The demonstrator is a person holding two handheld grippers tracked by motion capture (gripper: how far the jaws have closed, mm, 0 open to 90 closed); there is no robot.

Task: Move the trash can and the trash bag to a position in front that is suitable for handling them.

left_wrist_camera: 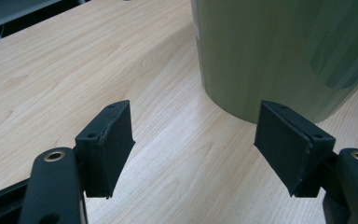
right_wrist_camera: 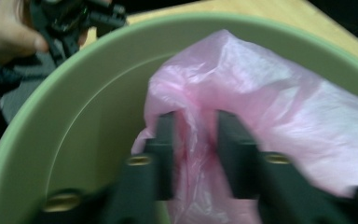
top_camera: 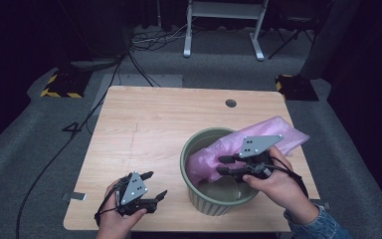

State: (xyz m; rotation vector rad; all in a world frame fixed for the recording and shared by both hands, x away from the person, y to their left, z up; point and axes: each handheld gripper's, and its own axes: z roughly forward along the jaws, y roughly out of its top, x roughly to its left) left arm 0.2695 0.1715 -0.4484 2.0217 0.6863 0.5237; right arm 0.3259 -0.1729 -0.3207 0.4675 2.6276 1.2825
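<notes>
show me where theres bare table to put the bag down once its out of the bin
The widest bare patch is the far and left part of the table, between the far edge and the green bin. A smaller strip lies between the left gripper and the bin. The right side is crowded: the pink bag drapes there under the right gripper.

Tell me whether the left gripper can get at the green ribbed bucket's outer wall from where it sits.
Probably yes: the left gripper is open, with bare table before the green ribbed bucket.
</notes>
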